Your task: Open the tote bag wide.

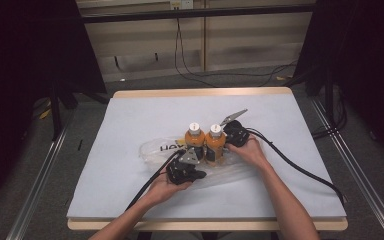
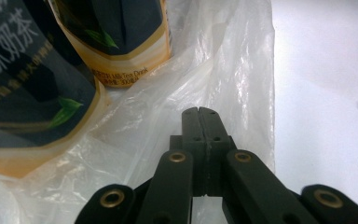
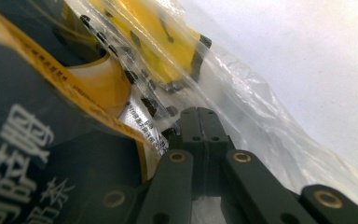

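A: Bench [image 1: 130,125], pale cover, wooden edge at the far side. What's on the left?

B: Clear plastic bag [image 1: 152,150] lying flat, dark print on it, running from left of centre out under the bottles toward the near right.

A: Left claw [image 1: 192,156]?

B: Held in the left hand [image 1: 166,187], just in front of the left bottle [image 1: 193,136]. In the left gripper view its jaws are pressed together, tips meeting on a fold of the bag [image 2: 214,84]. Looks pinched, film between the tips.

A: Bottles?

B: Two, upright, side by side, touching or nearly so, mid-bench. Orange drink, white caps, dark labels. The right bottle [image 1: 215,142] stands just beside the first. Both stand on the bag's film.

A: Right claw [image 1: 228,134]?

B: Held in the right hand [image 1: 250,150], against the right side of the right bottle. Right gripper view: jaws closed tight, tips together against bag film [image 3: 242,107] beside a bottle label [image 3: 37,140]. Whether film sits between the tips, cannot tell.

A: Cables?

B: One black cable [image 1: 300,167] trails off right, another toward the near edge.
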`<state>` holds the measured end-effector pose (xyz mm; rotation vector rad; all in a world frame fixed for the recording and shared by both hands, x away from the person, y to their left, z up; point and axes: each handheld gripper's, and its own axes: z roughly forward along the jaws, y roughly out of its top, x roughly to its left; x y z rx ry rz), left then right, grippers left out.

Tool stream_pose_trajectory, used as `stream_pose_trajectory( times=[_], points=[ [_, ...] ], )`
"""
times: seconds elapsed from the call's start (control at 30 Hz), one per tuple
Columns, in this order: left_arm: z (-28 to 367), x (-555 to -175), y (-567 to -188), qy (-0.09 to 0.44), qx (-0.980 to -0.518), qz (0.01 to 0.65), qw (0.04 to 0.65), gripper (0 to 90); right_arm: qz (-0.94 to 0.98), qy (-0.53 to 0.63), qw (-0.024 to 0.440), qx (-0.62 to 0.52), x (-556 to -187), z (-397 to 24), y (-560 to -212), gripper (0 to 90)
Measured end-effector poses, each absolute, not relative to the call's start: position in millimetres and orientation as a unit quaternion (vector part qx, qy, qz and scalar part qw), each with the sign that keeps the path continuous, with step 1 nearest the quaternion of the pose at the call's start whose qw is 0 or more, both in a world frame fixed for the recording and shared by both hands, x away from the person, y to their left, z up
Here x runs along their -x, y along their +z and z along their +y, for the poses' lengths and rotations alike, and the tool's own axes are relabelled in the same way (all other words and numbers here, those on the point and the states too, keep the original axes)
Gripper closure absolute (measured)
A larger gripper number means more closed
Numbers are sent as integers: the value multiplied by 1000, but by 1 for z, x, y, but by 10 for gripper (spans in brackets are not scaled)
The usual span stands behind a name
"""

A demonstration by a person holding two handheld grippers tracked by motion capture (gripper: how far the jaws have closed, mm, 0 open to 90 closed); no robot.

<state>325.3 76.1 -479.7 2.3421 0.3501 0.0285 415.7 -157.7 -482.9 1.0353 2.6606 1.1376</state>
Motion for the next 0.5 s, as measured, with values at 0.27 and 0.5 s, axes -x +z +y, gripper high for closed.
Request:
stream_pose_trajectory(
  times=[0.27,0.5],
  points=[
    [78,-313,-480,12,-917,124,379,900,862,370,43,-344,-422,-156,-483,900],
    [81,-314,-481,-5,-914,121,388,900,856,371,46,-357,-425,-156,-484,900]
  ],
)
